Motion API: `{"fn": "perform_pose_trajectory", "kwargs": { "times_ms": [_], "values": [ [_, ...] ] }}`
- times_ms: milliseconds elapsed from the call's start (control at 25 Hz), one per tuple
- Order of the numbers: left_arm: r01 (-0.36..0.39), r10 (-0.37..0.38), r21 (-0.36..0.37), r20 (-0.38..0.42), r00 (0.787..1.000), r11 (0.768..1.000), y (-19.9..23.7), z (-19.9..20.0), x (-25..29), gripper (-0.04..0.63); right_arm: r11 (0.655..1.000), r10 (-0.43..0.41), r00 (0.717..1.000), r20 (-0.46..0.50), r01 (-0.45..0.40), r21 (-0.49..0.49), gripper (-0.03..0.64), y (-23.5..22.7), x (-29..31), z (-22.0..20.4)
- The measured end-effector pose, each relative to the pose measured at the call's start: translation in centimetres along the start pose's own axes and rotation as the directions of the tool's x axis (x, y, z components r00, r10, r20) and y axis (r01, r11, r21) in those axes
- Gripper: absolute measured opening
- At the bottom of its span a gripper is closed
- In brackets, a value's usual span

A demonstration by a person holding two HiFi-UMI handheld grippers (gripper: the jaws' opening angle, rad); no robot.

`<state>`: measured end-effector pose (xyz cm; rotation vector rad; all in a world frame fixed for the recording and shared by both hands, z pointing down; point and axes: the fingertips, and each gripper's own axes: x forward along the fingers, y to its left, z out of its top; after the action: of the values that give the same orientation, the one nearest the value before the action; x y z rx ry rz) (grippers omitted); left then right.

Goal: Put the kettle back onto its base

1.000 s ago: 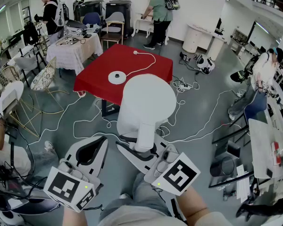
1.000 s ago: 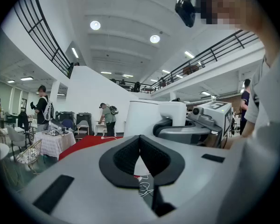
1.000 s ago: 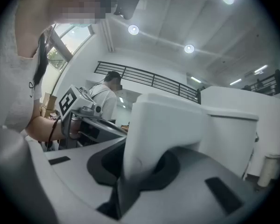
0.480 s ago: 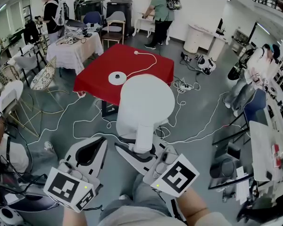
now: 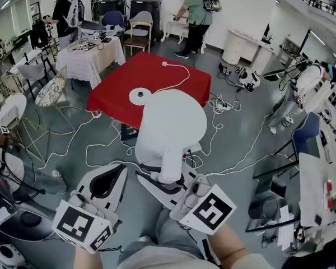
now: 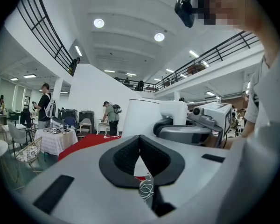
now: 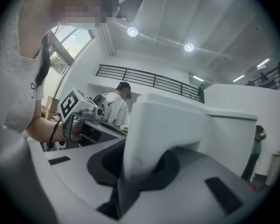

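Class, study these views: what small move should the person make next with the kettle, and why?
Probably carry the kettle forward toward the red table. The right hand-held gripper is shut on its handle, but the kettle hangs over the floor, short of the round base lying bare on the table.

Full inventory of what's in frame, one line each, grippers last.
kettle: 1, white, held up on the near side of the red table
base: 1, white, on the red table
red table: 1, red, mid-room
base cord: 1, white, across the table top
floor cables: several, white, grey floor beside the table
cloth-covered table: 1, white, back left
people: at least three, standing at the back and right
left gripper: 1, white, fingers together, empty
right gripper: 1, white, fingers shut on the kettle's handle
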<state>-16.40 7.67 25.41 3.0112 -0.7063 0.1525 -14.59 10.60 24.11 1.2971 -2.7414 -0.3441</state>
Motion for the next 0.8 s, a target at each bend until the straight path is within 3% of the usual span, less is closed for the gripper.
{"fn": "perform_pose_trajectory", "kwargs": {
  "times_ms": [320, 800],
  "values": [
    [-0.070, 0.069, 0.016, 0.045, 0.997, 0.997, 3.7, 1.7, 6.8, 0.011, 0.996, 0.075, 0.997, -0.006, -0.075, -0.040, 0.055, -7.4, 2.4, -2.2],
    [-0.235, 0.232, 0.021, 0.093, 0.968, 0.972, 9.2, 4.1, 18.4, 0.011, 0.972, 0.227, 0.974, 0.013, -0.226, -0.070, 0.055, -19.9, 4.7, -5.6]
  ]
}}
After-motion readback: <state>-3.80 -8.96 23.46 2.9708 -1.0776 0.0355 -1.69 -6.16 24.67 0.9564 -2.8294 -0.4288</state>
